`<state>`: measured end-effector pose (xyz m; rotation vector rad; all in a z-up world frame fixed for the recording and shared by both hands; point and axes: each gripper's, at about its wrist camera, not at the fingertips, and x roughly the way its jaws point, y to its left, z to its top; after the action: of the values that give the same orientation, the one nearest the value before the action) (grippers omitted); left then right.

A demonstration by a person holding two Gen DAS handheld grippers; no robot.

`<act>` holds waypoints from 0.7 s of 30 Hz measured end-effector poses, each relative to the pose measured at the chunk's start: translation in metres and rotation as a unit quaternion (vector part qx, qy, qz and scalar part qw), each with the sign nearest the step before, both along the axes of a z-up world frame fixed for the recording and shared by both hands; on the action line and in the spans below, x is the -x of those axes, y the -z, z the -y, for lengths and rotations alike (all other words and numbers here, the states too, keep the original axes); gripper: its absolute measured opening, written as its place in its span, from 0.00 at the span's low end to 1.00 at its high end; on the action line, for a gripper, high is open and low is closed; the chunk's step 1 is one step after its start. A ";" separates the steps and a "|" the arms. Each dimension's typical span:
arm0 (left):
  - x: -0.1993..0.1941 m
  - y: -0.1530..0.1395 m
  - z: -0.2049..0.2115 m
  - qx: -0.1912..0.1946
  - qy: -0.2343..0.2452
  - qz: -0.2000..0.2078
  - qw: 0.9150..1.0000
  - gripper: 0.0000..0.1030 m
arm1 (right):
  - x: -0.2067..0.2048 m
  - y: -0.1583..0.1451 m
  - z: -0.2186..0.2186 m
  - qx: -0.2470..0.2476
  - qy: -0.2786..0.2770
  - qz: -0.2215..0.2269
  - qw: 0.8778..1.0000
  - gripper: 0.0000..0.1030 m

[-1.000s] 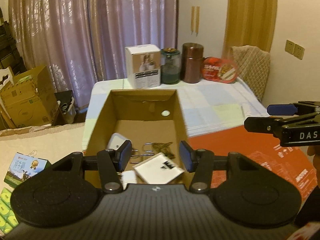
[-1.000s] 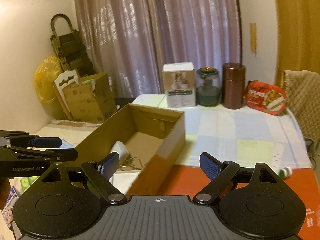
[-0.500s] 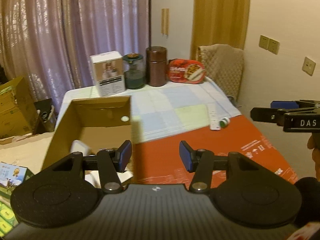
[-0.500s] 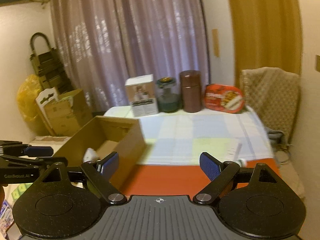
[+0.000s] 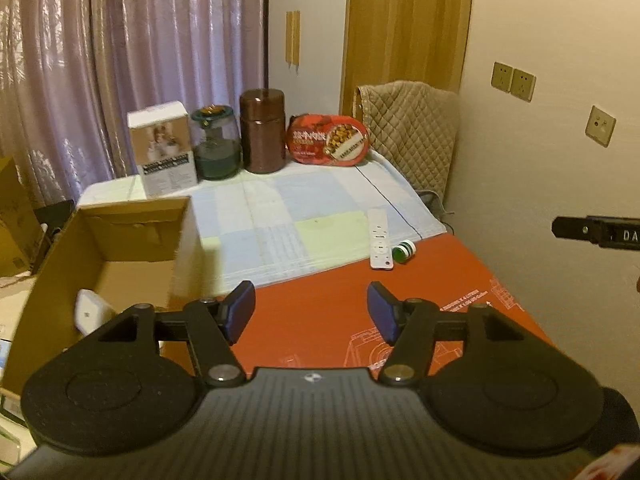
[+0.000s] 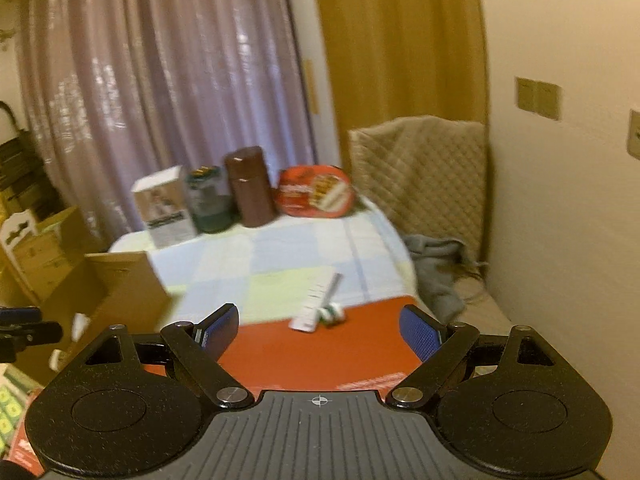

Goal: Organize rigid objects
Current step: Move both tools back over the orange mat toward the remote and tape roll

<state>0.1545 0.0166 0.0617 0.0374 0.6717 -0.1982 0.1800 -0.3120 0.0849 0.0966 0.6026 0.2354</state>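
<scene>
A white remote (image 5: 380,244) lies at the seam of the checked cloth and the red sheet (image 5: 340,304), with a small green-capped bottle (image 5: 405,251) right beside it. The open cardboard box (image 5: 120,248) stands at the left, a white object (image 5: 90,312) inside it. My left gripper (image 5: 311,314) hovers over the red sheet with its jaws opening and nothing between them. In the blurred right wrist view, my right gripper (image 6: 319,332) is open and empty, the remote (image 6: 318,300) and bottle (image 6: 330,314) just beyond its fingertips. The right gripper's tip (image 5: 592,232) shows at the right edge.
At the table's far end stand a white carton (image 5: 164,148), a green glass jar (image 5: 216,148), a brown canister (image 5: 262,132) and a red tin (image 5: 328,140). A quilted chair (image 5: 416,128) and the wall close the right side.
Both views have swung right, from the box's inside to the remote and bottle. The box now sits at the left edge. My left jaws have widened.
</scene>
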 end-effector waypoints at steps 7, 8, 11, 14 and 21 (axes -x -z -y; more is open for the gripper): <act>-0.044 0.035 0.033 -0.006 0.008 -0.016 1.000 0.56 | -0.032 0.034 0.016 0.023 -0.010 -0.022 0.999 0.82; -0.050 0.039 0.036 -0.009 0.009 -0.017 1.000 0.57 | -0.037 0.039 0.015 0.028 -0.017 -0.022 0.999 0.82; -0.071 0.059 0.045 -0.014 0.010 -0.019 1.000 0.57 | -0.055 0.058 0.009 0.040 -0.042 -0.020 0.998 0.82; -0.091 0.080 0.049 -0.019 0.009 -0.026 0.999 0.57 | -0.078 0.083 0.003 0.047 -0.065 -0.023 0.997 0.82; -0.137 0.126 0.059 -0.027 0.018 -0.035 0.999 0.57 | -0.135 0.137 -0.015 0.057 -0.116 -0.010 0.992 0.80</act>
<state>0.2919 -0.0421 -0.0640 0.0945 0.7468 -0.2164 0.3147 -0.2967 -0.0522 -0.0822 0.6469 0.4246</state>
